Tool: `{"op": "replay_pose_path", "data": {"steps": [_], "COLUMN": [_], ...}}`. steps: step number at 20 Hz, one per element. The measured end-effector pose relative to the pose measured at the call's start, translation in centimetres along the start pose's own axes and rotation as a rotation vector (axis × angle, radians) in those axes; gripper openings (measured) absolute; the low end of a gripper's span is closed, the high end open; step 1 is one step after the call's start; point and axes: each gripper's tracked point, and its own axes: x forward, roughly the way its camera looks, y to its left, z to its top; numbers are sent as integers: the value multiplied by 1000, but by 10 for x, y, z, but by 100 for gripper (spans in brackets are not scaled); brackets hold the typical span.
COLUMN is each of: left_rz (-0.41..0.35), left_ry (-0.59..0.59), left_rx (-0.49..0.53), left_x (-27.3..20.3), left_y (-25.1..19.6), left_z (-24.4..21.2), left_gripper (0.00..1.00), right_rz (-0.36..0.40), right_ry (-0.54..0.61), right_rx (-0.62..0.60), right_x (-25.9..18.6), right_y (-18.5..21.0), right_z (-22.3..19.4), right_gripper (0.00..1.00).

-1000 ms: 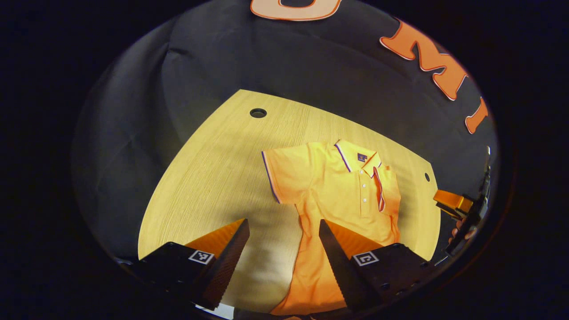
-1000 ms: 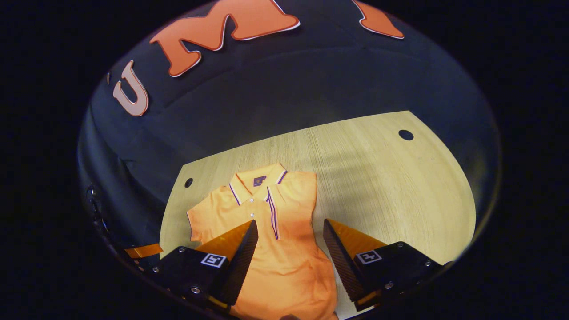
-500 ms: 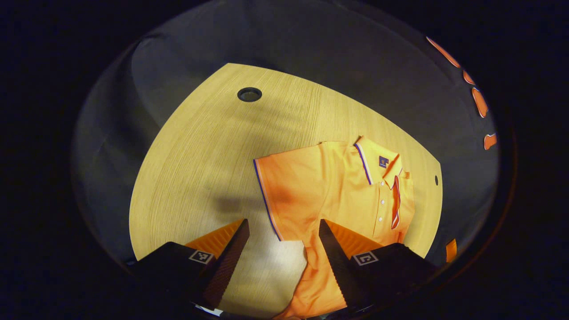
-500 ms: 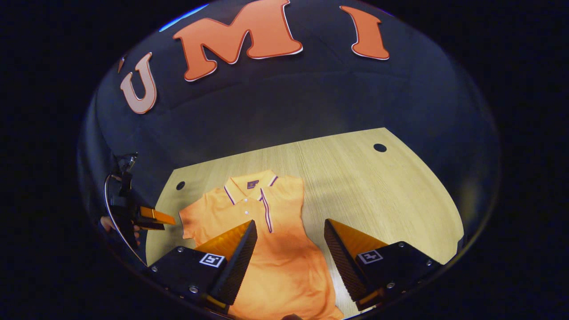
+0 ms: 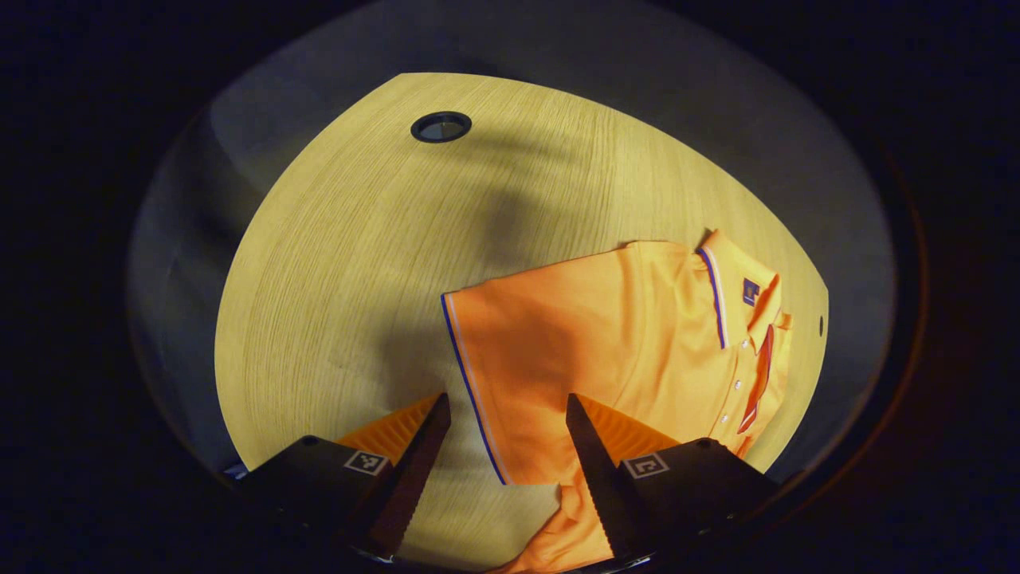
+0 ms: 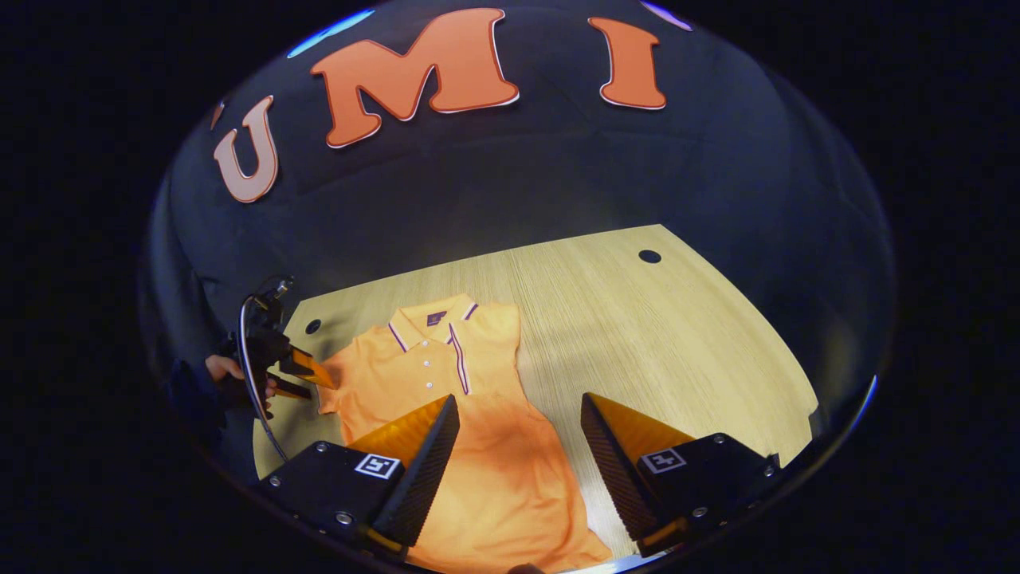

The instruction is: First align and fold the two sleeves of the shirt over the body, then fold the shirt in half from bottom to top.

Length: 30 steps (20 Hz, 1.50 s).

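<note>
An orange polo shirt (image 5: pixel 637 335) lies flat on the wooden table (image 5: pixel 343 263), collar toward the far edge. Its left sleeve (image 5: pixel 518 343) is spread out to the side, and the striped hem runs down between the fingers of my open left gripper (image 5: pixel 504 402), just above the cloth. In the right gripper view the other sleeve (image 6: pixel 492 335) is folded over the body of the shirt (image 6: pixel 486 462). There the left gripper (image 6: pixel 317 384), held by a hand (image 6: pixel 223 368), sits at the spread sleeve. My right gripper (image 6: pixel 519 399) hangs open over the shirt's lower right side, holding nothing.
Round cable holes mark the table: one at the far left corner (image 5: pixel 441 126), one at the far right (image 6: pixel 649 256) and one near the collar (image 6: pixel 312 326). Bare wood stretches right of the shirt (image 6: pixel 677 343). The black booth wall stands behind.
My left gripper moved forward and down to the spread sleeve, whose hem now lies between its fingers. The right gripper stayed open and shifted only slightly.
</note>
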Motion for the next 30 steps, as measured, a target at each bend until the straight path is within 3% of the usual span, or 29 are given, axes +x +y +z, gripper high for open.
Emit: {"op": "replay_pose_path", "data": {"steps": [5,8,10,11,12,14,15,18,23,25,30], "left_rz": [89,82,53,52,31,-7,-50,-112,-115,-150,-181], "left_ry": [4,-33,-71,-72,-92,-110,-109,-127,-209,-230,-222], "left_rx": [22,44,90,114,147,136,131,139,249,295,364], "left_x": [1,3,3,3,2,0,-2,-8,-35,-40,-40], "left_y": [3,-8,-15,-16,-20,-26,-33,-52,-83,-107,-147], "left_z": [1,5,11,10,11,12,11,10,24,26,20], "left_gripper": [87,73,46,19,14,14,3,3,3,3,3], "right_rz": [-5,-17,-9,-14,-10,-17,-28,-60,-79,-82,-103], "right_ry": [21,-3,-6,-8,-12,-17,-19,-21,-25,-18,-18], "right_rx": [37,37,47,51,59,71,70,72,93,110,125], "right_x": [-3,-12,-19,-21,-22,-27,-29,-34,-41,-43,-49], "right_y": [-3,-5,-4,-6,-7,-10,-15,-27,-37,-41,-52], "right_z": [-17,-19,-24,-27,-27,-30,-32,-37,-46,-52,-56], "right_gripper": [95,95,95,95,95,95,95,95,95,95,95]}}
